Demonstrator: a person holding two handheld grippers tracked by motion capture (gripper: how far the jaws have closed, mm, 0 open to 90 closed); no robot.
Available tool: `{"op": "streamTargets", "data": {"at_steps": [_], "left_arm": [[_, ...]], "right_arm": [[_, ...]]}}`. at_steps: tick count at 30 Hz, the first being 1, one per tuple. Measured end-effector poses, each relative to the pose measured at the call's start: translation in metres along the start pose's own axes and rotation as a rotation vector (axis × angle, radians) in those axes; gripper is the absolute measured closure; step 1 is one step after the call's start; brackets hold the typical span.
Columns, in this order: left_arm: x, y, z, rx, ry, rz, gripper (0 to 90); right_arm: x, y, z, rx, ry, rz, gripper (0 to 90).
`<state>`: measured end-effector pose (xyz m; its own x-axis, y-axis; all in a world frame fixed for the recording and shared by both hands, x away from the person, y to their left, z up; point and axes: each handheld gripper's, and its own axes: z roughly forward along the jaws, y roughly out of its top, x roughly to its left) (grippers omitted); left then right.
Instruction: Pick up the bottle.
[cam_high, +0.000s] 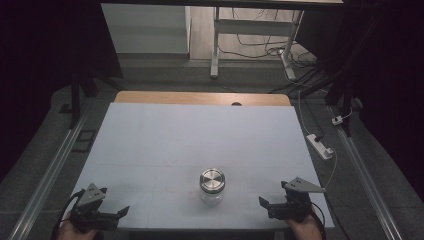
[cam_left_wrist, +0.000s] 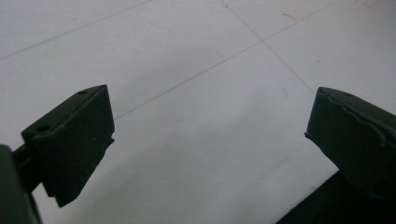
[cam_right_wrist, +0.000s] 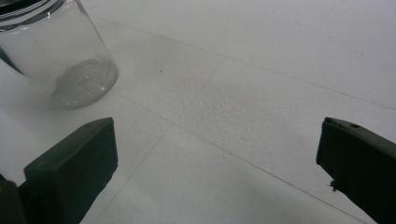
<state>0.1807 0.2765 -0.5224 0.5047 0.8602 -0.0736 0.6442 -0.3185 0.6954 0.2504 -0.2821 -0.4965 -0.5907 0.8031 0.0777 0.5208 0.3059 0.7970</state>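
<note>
Jaws of left gripper and right gripper gape empty near the table's front edge, flanking the lidded glass jar well apart.

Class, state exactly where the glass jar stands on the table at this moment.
In the high view the glass jar stands upright near the table's front edge, about midway between the left gripper and the right gripper, touching neither.

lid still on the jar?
Yes, in the high view a metal lid sits on top of the glass jar, which stands upright on the table between the two open grippers.
</note>
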Motion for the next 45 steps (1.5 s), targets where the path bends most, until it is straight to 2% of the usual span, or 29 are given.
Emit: {"op": "streamTargets", "data": {"at_steps": [4, 10, 20, 26, 30, 33, 38, 43, 44, 45], "left_arm": [[0.002, 0.0, 0.0, 0.001, -0.034, -0.026, 1.7], [0.002, 0.001, 0.002, 0.015, -0.063, -0.028, 1.7], [0.003, 0.0, 0.001, 0.006, -0.07, -0.035, 1.6], [-0.001, 0.001, 0.002, 0.017, -0.051, -0.009, 0.3], [0.0, 0.001, 0.002, 0.02, -0.054, -0.013, 0.0], [0.001, 0.001, 0.003, 0.024, -0.068, -0.019, 0.0], [0.002, 0.001, 0.003, 0.024, -0.08, -0.028, 0.0], [0.002, 0.001, 0.001, 0.008, -0.103, -0.01, 0.0], [0.003, 0.0, 0.0, -0.009, -0.126, -0.006, 0.0], [0.003, 0.0, 0.0, -0.009, -0.126, -0.006, 0.0]], "right_arm": [[-0.001, 0.0, 0.0, -0.005, 0.012, 0.004, 0.0], [-0.001, 0.0, 0.0, -0.003, 0.036, -0.003, 0.0], [0.002, 0.0, 0.001, 0.01, 0.045, -0.044, 0.0], [0.002, 0.001, 0.001, 0.015, 0.05, -0.047, 0.0], [0.004, 0.001, 0.002, 0.019, 0.047, -0.058, 0.0], [0.005, 0.002, 0.003, 0.031, 0.054, -0.063, 0.0], [0.009, 0.006, 0.001, 0.012, 0.063, -0.076, 0.0], [0.011, 0.006, 0.003, 0.009, 0.073, -0.092, 0.0], [0.012, 0.006, 0.004, 0.01, 0.076, -0.102, 0.0], [0.013, 0.007, 0.004, 0.01, 0.075, -0.107, 0.0]]}}
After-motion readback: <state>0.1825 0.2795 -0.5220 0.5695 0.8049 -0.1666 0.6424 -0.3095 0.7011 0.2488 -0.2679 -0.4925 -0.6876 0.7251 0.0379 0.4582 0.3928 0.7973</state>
